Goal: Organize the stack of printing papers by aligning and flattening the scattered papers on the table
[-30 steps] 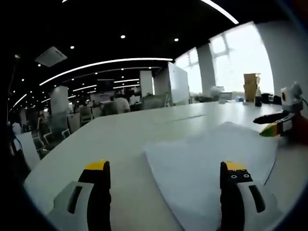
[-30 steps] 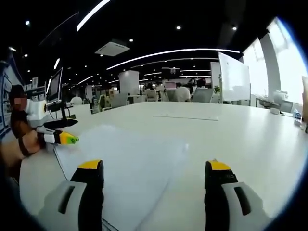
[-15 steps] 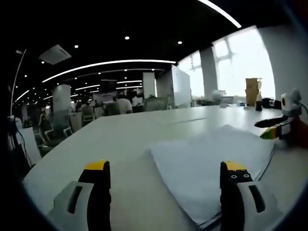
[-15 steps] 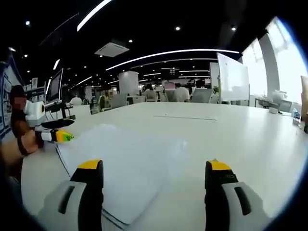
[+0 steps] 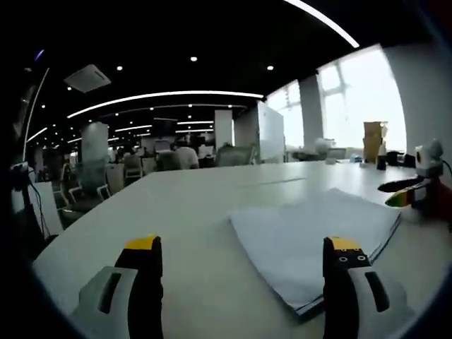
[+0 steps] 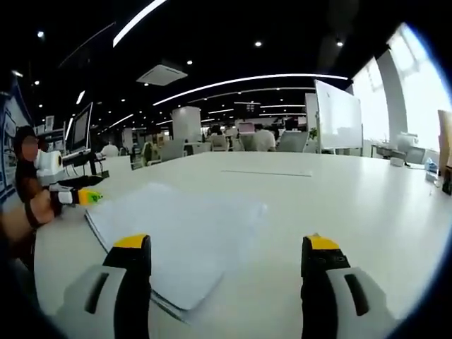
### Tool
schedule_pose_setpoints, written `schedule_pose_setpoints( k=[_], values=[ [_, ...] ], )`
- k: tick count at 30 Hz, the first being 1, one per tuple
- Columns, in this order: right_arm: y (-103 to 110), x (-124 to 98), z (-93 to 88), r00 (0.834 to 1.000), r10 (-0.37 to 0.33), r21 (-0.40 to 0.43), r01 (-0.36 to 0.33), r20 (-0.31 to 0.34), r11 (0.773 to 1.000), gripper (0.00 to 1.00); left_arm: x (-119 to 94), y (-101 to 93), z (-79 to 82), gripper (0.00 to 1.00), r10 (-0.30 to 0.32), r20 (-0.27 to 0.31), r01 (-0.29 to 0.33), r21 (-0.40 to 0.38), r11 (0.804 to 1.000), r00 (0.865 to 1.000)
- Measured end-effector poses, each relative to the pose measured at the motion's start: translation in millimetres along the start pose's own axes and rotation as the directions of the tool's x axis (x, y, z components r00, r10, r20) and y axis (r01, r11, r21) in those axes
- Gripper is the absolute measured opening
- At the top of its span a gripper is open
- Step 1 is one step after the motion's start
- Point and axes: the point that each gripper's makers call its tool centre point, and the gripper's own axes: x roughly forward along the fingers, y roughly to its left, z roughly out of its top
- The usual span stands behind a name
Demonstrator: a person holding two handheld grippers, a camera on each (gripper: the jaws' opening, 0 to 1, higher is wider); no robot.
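White table [image 5: 191, 212] spans both views, w/ open-plan office behind. Paper stack [image 5: 318, 229] lies flat on it, edges roughly squared; in right gripper view the paper stack [image 6: 176, 233] sits left of centre. My left gripper [image 5: 244, 265]: jaws wide apart, nothing between, right jaw just over stack's near corner. My right gripper [image 6: 220, 265]: jaws also spread, empty, left jaw over stack's near edge. Each gripper shows at the other view's side, near the stack edge.
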Motion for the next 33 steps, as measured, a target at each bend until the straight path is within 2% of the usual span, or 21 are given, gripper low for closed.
schedule_pose_setpoints(
  k=[5,10,33],
  values=[
    [3.2,-6.1,-0.6,1.0,-0.003,0.003,0.003,0.0,1.0,0.83,-5.5,3.4,0.6,0.96,0.011,0.008,-0.011,-0.01,1.0,1.0],
    [5.7,-14.7,-1.7,1.0,-0.005,0.005,0.005,0.003,1.0,0.83,-14.3,3.6,-1.5,0.96,0.015,0.005,-0.015,0.013,1.0,1.0],
    [-4.8,-40.2,-11.4,1.0,0.023,0.052,-0.023,-0.006,0.998,0.88,-41.9,-2.9,-5.7,0.96,0.004,-0.003,-0.004,-0.002,1.0,1.0]
  ],
)
